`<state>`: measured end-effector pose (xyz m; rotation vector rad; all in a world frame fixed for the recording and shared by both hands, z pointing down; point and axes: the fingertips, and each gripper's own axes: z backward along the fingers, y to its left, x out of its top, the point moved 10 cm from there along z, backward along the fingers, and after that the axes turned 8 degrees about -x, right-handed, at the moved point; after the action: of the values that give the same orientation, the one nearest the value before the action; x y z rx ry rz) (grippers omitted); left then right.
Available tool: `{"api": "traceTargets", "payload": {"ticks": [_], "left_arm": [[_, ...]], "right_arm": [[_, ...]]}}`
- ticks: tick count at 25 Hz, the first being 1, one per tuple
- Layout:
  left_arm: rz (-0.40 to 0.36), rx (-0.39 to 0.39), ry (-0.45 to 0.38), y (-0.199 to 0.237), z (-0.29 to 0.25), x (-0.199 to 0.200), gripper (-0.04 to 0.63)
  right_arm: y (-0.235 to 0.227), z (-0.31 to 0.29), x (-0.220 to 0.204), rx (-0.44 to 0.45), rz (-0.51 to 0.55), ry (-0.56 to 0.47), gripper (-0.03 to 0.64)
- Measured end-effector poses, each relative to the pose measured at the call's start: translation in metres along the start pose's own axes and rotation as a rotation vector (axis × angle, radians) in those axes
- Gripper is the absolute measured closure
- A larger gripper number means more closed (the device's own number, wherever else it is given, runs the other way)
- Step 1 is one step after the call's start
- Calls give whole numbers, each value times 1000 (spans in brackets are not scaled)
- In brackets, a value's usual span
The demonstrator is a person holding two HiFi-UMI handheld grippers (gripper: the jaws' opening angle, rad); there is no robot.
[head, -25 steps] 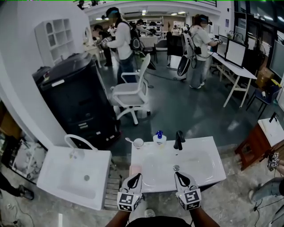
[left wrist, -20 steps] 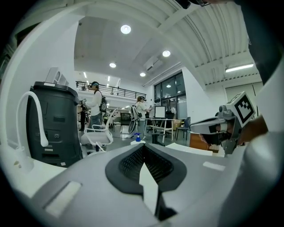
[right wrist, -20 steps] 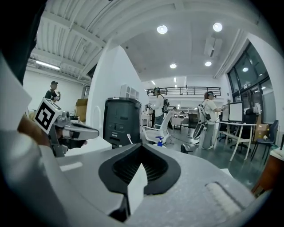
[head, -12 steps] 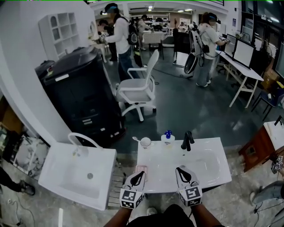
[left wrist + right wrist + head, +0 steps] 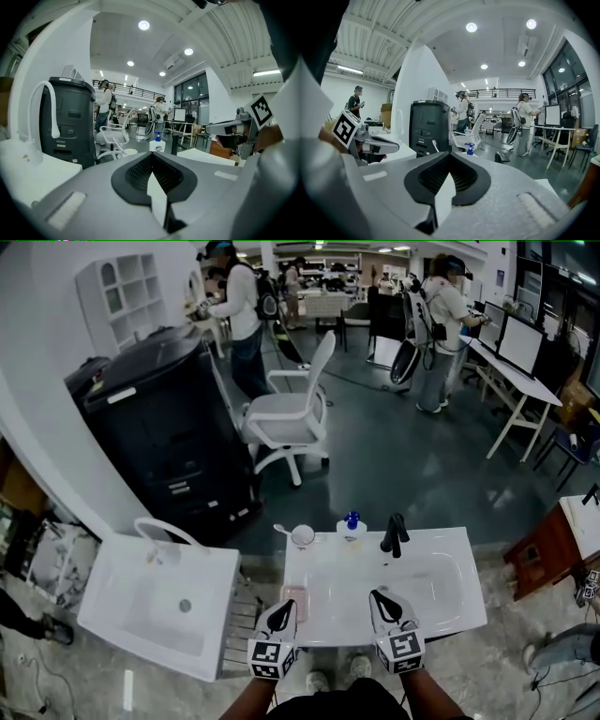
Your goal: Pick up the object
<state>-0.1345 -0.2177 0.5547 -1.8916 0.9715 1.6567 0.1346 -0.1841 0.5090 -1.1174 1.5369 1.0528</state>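
1. Pink object (image 5: 296,598), small and flat, lies at the left near corner of the white counter (image 5: 450,607), on the flat rim left of the basin bowl.
2. The left gripper (image 5: 285,608) hangs at the counter's near edge with its tips just beside the pink object; from above I cannot tell whether they touch it. Its jaws are pressed together with nothing between them, as its own view shows (image 5: 152,161).
3. The right gripper (image 5: 379,597) reaches over the near edge further right, above the bowl and well apart from the pink object. Its jaws are also closed together and empty (image 5: 449,164).
4. Along the counter's far edge stand three things: a white cup (image 5: 302,535) at the left far corner with a toothbrush (image 5: 281,530) leaning out of it, a white bottle with a blue pump top (image 5: 352,526) just right of the cup, and a black tap (image 5: 394,534) near the middle.
5. A second white sink (image 5: 141,620) with a curved white tap (image 5: 165,530) stands to the left of the counter, apart from it.
6. Behind that sink is a tall black cabinet (image 5: 159,432), and beyond it a white office chair (image 5: 292,413) on the grey floor.
7. Several people stand further back in the room, near desks with monitors.
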Motion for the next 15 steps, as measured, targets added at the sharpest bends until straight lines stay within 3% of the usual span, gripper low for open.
{"api": "traceTargets", "payload": {"ticks": [8,12,15], "left_arm": [[-12,36,95,-5,-16,-20,575],[5,61,179,-5,-21,-31,513],[14,90,215,-2,-25,-39,430]], "right_arm": [[-14,-8,-11,46,-42,43,614],[-20,-13,-16,65,-47,60,614],[-24,-18,-21,81,-47,68,614]]}}
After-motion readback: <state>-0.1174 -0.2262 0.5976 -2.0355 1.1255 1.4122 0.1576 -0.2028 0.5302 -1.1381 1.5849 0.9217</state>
